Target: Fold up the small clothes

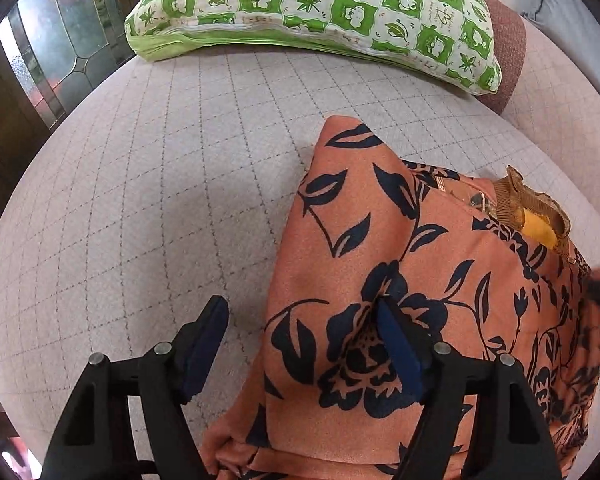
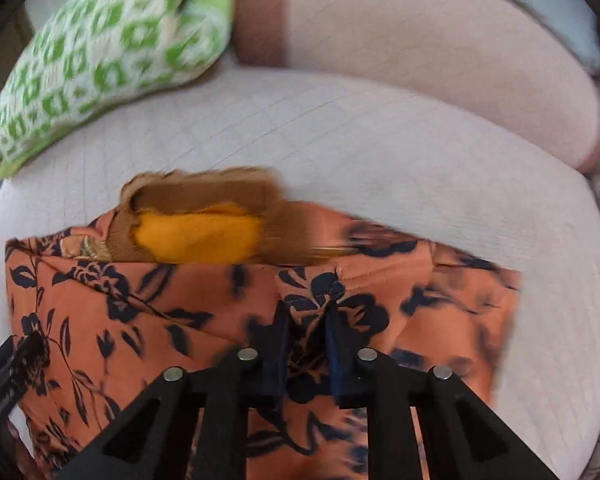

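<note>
An orange garment with a dark floral print (image 1: 384, 248) lies on a pale quilted cushion (image 1: 148, 184), partly folded, with a brown collar and yellow lining (image 1: 536, 216) at its far right. My left gripper (image 1: 302, 312) is open over the garment's left edge; one finger (image 1: 396, 340) rests on the cloth, the other (image 1: 206, 340) is over the bare cushion. In the right wrist view the garment (image 2: 140, 312) lies below the collar (image 2: 204, 220). My right gripper (image 2: 307, 332) has its jaws narrowly apart with a fold of the garment between them; the view is blurred.
A green and white patterned pillow (image 1: 320, 4) lies at the back of the cushion and shows in the right wrist view (image 2: 100, 52). A pink sofa backrest (image 2: 440, 64) rises behind. Glass-panelled wooden furniture (image 1: 52, 52) stands to the left.
</note>
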Motion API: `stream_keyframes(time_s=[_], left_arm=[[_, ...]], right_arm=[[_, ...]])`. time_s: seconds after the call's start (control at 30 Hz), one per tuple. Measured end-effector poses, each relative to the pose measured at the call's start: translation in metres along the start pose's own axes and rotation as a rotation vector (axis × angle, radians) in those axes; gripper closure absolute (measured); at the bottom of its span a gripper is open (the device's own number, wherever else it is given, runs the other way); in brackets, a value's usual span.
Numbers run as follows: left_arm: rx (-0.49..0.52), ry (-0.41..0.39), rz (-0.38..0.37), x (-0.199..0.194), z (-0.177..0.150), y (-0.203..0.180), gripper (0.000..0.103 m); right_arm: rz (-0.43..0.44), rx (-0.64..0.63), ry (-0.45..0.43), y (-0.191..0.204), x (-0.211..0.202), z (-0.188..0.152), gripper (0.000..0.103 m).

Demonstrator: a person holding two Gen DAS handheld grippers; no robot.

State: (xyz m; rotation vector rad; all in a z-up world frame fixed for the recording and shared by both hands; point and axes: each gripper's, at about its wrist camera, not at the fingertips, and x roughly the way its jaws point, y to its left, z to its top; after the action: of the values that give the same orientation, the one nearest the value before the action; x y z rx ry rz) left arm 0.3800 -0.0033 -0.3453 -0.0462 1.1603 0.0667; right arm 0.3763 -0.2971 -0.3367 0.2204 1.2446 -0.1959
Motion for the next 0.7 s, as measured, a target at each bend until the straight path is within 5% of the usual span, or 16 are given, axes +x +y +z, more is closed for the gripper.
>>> stream_keyframes(time_s=[0.23,0.37,0.4,0.47,0.7], left_arm=[[0.025,-0.038,0.061,-0.009,-0.01,-0.017,0.026],[0.063,-0.075,0.118,-0.017,-0.016,-0.027,0.026],[0.069,-0.085,0.13,-0.019,-0.017,-0.028,0.026],[0.077,-0.108,0.156,-0.023,-0.018,-0.03,0.026],[0.091,-0.14,0.18,-0.024,-0.02,-0.036,0.026]], right_arm=[[0.151,0.289,-0.037,-0.132,-0.03,-0.085,0.085],[0.223,0.396,-0.032,-0.163,-0.025,-0.141,0.059],[0.226,0.407,-0.055,-0.166,-0.029,-0.149,0.041],[0.267,0.454,-0.127,-0.175,-0.04,-0.164,0.038],[0.268,0.471,-0.3,-0.177,-0.053,-0.121,0.024]])
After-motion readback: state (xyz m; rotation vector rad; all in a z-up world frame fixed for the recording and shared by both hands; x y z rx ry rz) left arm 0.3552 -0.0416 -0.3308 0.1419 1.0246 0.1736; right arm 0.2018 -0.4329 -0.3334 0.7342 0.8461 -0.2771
